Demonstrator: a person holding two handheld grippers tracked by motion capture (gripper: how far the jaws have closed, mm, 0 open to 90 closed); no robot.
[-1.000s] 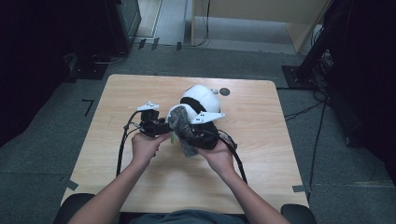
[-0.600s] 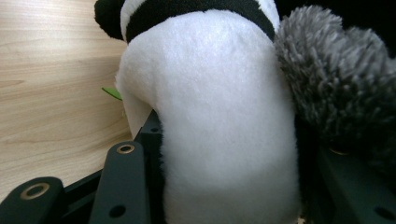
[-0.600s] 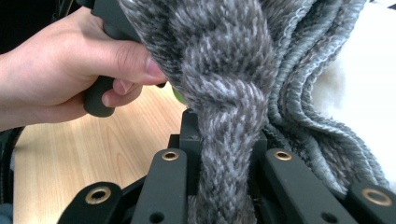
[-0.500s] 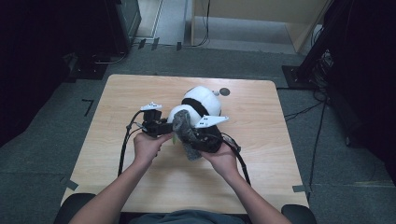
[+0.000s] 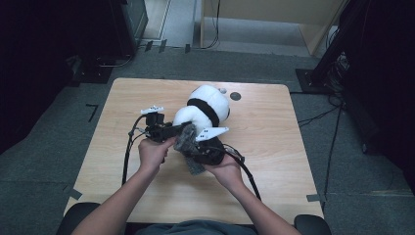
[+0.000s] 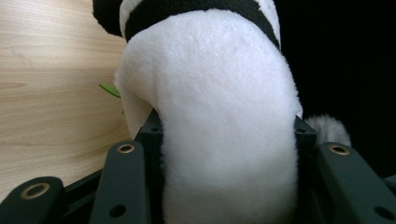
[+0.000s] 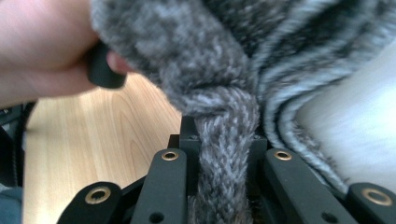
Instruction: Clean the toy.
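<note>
Panda [image 5: 208,105] plush at frame centre on counter [image 5: 303,161], white body with black band, lying just above both hands. Left tongs [image 5: 169,131] left of centre; jaws clamped on white plush limb [image 6: 224,140], fabric filling gap between them. Right tongs [image 5: 208,149] just below panda, jaws closed on grey knit scarf [image 7: 224,154], strand pinched tight below knot. Scarf bunched against panda's white fur. Left hand [image 5: 154,152] and right hand [image 5: 227,171] near each other, lower centre.
</note>
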